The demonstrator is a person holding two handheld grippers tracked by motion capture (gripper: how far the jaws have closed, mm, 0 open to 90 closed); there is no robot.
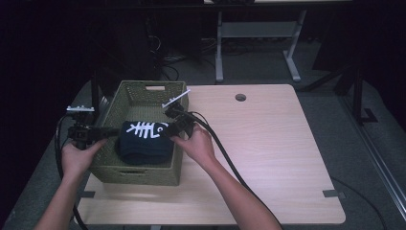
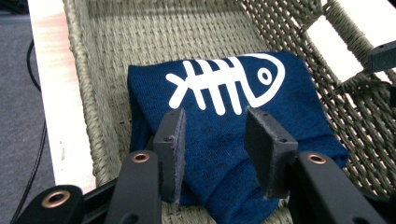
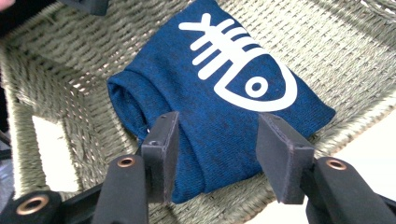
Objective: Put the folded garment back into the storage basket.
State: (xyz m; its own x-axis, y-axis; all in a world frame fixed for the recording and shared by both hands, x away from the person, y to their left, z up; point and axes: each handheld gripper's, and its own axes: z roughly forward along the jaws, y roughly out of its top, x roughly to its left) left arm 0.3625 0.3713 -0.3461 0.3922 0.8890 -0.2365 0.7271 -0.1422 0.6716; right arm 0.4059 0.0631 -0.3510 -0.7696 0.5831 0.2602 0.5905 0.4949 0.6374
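While folded navy knit cloth with white fish-skeleton print (image 1: 144,139) lies inside olive woven rectangular basket (image 1: 143,173) on pale wood surface (image 1: 268,143), left hand-held gripper (image 2: 212,149) and right hand-held gripper (image 3: 217,154) hover at opposite basket sides, jaws spread, nothing pinched.

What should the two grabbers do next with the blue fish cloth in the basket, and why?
Probably lift both grippers up and away. The folded blue cloth already lies flat in the basket, and the left gripper and right gripper both have their jaws open above it, holding nothing. It looks put down. If they were picking it up instead, they would close on its edges.
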